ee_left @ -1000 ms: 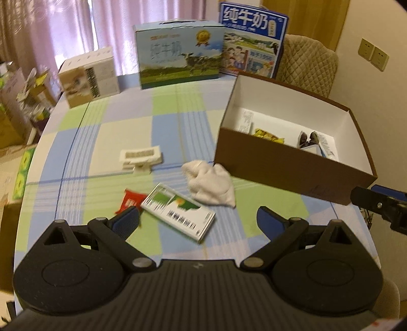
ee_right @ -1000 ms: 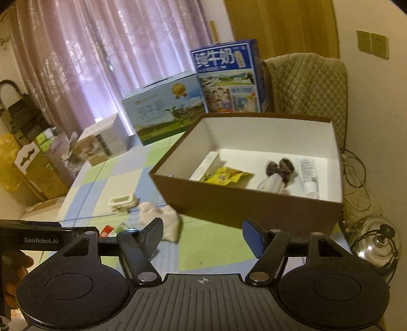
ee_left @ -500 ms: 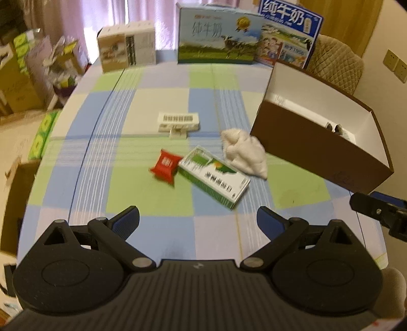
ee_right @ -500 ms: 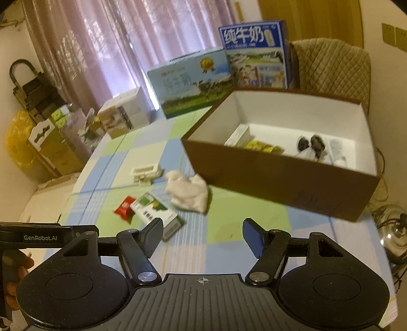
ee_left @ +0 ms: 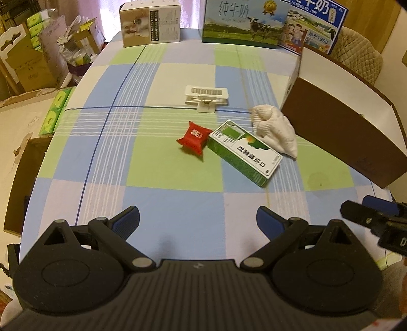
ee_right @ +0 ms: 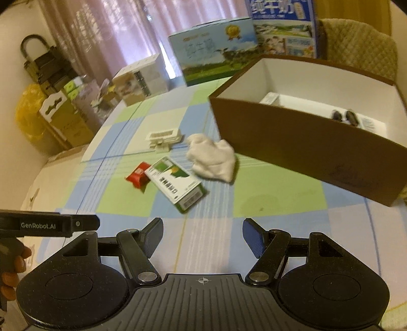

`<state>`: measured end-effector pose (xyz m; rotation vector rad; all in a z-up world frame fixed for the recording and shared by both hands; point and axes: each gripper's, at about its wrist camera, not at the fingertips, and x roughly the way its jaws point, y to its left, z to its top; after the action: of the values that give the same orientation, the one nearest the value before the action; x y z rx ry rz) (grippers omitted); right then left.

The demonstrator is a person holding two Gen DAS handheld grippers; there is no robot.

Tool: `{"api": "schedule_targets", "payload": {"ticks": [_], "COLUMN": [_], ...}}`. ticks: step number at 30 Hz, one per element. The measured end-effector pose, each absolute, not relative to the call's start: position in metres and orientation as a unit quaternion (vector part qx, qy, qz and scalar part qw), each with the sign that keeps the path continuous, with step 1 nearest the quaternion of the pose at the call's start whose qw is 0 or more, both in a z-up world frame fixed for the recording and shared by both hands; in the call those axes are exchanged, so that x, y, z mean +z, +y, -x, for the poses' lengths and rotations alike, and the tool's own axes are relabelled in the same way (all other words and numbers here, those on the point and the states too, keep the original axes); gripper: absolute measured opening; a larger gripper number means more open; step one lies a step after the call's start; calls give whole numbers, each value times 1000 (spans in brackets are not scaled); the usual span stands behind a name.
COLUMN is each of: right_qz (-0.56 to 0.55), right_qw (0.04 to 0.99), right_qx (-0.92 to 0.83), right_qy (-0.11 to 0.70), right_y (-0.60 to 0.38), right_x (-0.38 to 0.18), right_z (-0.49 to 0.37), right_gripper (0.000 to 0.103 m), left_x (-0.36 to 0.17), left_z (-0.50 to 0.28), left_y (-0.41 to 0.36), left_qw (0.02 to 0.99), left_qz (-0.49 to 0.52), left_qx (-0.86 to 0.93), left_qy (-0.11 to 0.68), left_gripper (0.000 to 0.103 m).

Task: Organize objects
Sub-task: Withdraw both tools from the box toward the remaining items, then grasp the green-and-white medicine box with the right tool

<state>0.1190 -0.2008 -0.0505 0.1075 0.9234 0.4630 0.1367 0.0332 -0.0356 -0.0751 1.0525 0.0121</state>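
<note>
On the checked tablecloth lie a red packet [ee_left: 193,136] [ee_right: 138,174], a green-and-white carton [ee_left: 244,152] [ee_right: 176,183], a crumpled white cloth [ee_left: 274,131] [ee_right: 212,160] and a white clip [ee_left: 206,95] [ee_right: 164,136]. A brown box [ee_left: 340,132] [ee_right: 300,150] with a white inside stands at the right; it holds several small items. My left gripper [ee_left: 198,222] is open and empty over the table's near part. My right gripper [ee_right: 203,234] is open and empty too, short of the carton.
Two milk cartons [ee_left: 245,23] [ee_right: 216,61] and a small white box [ee_left: 150,24] [ee_right: 141,79] stand along the table's far edge. Cardboard boxes and clutter [ee_left: 33,58] fill the floor at the left. A quilted chair back [ee_right: 356,48] is behind the brown box.
Both grippers have drawn back and away from the brown box, so the loose items now sit mid-frame. The items on the table have not moved. Both grippers stay open.
</note>
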Motion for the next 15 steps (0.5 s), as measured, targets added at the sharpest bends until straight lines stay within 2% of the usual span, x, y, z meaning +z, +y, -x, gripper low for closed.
{"api": "schedule_targets", "payload": {"ticks": [15], "right_qz": [20], "right_qw": [861], "right_qx": [302], "right_qy": [408], "right_y": [-147], "right_x": [-81], "right_z": [-156], "right_gripper": [66], "left_x": [-57], "left_z": [-157], "left_y": [46], "left_qw": [866], "left_qz": [41], "left_qx": [9], "left_qy": [499], "left_gripper": [97]}}
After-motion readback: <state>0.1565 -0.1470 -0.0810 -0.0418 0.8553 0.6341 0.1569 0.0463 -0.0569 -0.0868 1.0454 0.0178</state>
